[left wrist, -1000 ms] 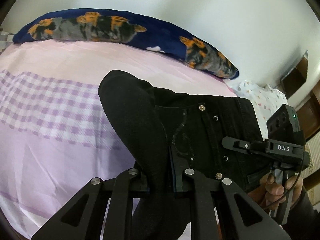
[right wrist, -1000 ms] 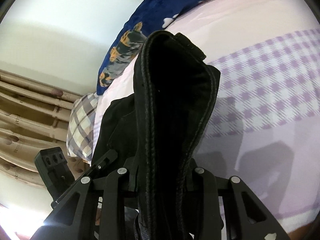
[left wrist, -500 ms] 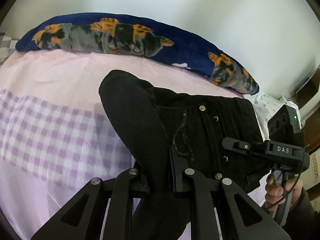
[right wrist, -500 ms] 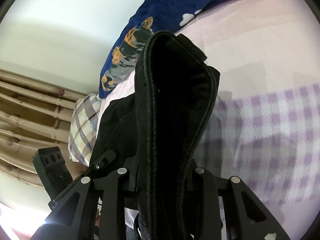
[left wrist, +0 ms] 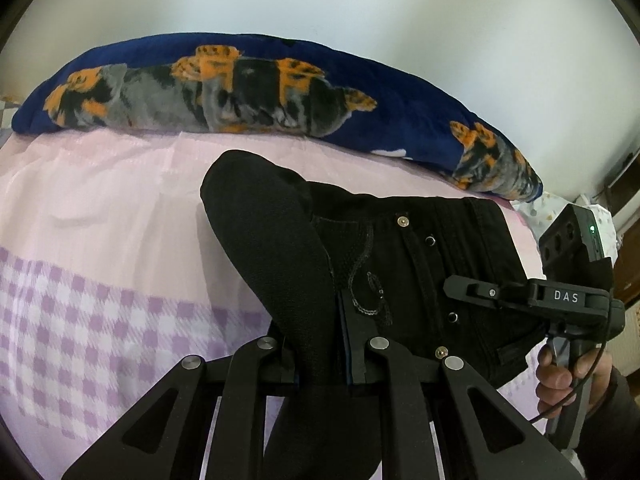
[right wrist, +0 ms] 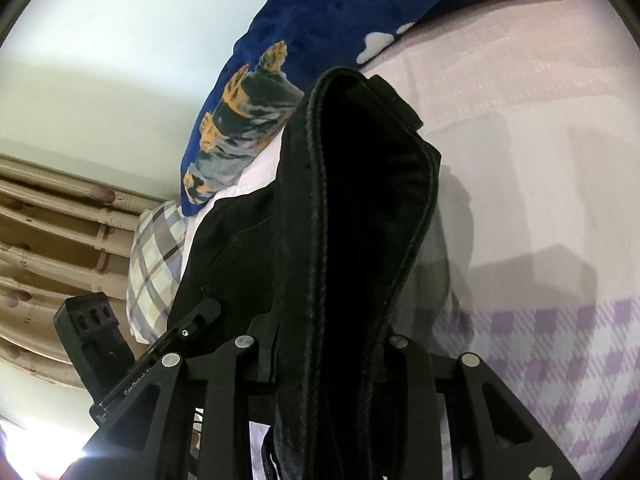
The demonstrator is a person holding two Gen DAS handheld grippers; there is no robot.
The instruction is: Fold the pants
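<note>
Black pants (left wrist: 400, 280) with metal rivets hang stretched between both grippers above the bed. My left gripper (left wrist: 320, 364) is shut on one end of the waistband, with a bunched fold of cloth rising between its fingers. My right gripper (right wrist: 324, 364) is shut on the other end of the waistband (right wrist: 360, 208), which stands up thick and folded in front of its camera. The right gripper also shows at the right of the left wrist view (left wrist: 456, 286), and the left gripper at the lower left of the right wrist view (right wrist: 208, 308).
The bed sheet (left wrist: 100, 240) is pink with lilac check bands. A long navy pillow (left wrist: 248, 92) with orange and grey print lies along the far wall. A plaid pillow (right wrist: 156, 264) and beige curtains (right wrist: 48, 240) are at the left in the right wrist view.
Both grippers have carried the pants farther over the bed toward the navy pillow. The check band has slid lower in both views. The grips are unchanged.
</note>
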